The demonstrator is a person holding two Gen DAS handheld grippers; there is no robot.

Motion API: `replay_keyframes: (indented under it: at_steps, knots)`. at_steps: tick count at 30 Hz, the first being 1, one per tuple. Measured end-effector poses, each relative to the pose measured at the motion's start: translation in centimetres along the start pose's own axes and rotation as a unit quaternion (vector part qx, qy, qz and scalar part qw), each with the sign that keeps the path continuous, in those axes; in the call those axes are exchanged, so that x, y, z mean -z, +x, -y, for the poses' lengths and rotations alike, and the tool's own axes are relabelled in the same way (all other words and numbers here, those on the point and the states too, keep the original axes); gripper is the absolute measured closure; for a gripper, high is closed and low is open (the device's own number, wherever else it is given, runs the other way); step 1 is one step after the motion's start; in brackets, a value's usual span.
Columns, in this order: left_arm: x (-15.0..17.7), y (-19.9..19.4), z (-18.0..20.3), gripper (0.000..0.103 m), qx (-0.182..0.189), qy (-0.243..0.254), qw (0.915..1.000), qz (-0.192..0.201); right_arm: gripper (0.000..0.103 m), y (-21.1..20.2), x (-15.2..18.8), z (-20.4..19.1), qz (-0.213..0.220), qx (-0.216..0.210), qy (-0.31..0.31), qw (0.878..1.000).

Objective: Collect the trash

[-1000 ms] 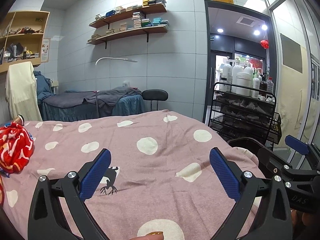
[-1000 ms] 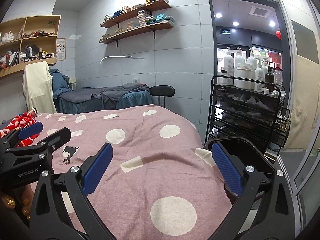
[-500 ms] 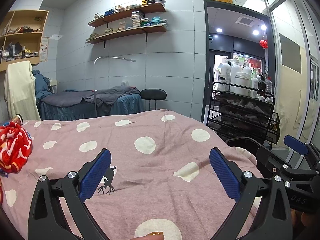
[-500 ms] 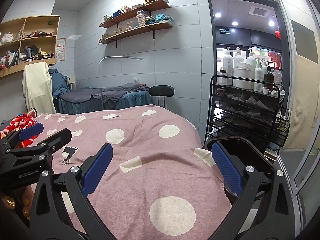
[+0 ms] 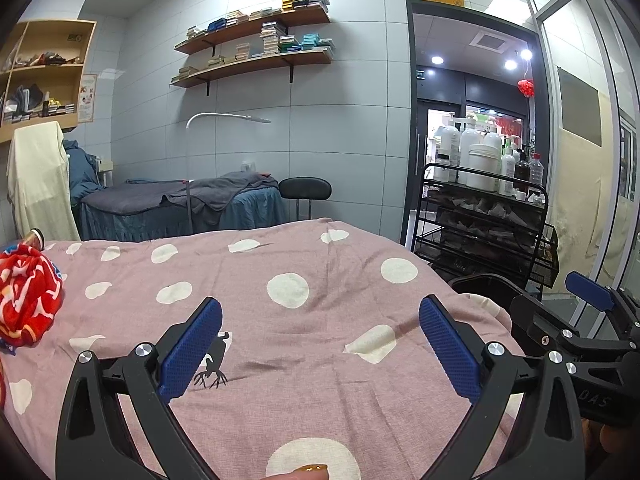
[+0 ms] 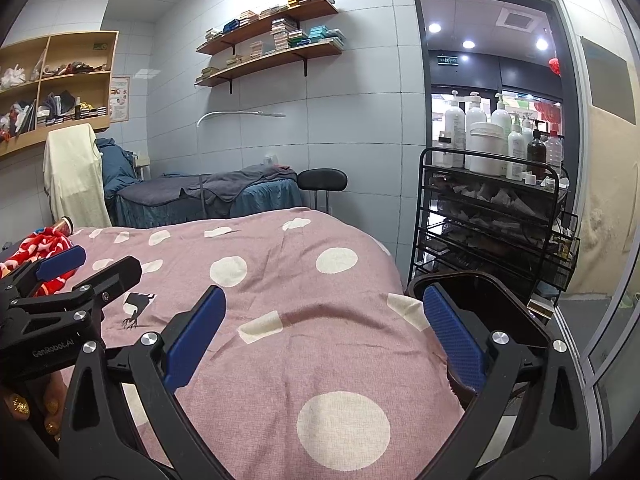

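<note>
Here black cart [image 6: 496, 216] beside dotted bed [image 6: 288, 280]

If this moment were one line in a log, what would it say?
left hand-held gripper: open, empty | right hand-held gripper: open, empty | both over polka-dot bed cover

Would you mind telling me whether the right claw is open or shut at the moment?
Open. In the right wrist view the right claw has its two blue pads spread wide, with only the pink polka-dot bedspread visible between them.
</note>
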State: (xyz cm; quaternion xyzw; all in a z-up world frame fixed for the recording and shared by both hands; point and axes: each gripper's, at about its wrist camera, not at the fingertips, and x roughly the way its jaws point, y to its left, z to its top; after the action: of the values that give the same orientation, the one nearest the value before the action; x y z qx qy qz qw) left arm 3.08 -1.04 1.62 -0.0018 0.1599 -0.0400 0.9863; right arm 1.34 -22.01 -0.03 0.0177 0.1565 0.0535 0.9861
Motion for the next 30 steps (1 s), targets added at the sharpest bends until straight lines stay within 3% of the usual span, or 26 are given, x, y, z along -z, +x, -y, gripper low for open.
replay_keyframes:
  at_steps: [30]
  knots:
    - [0.01, 0.01, 0.19, 0.005, 0.001, -0.002, 1.0, -0.002, 0.005, -0.17, -0.02, 0.01, 0.001, -0.001, 0.001, 1.0]
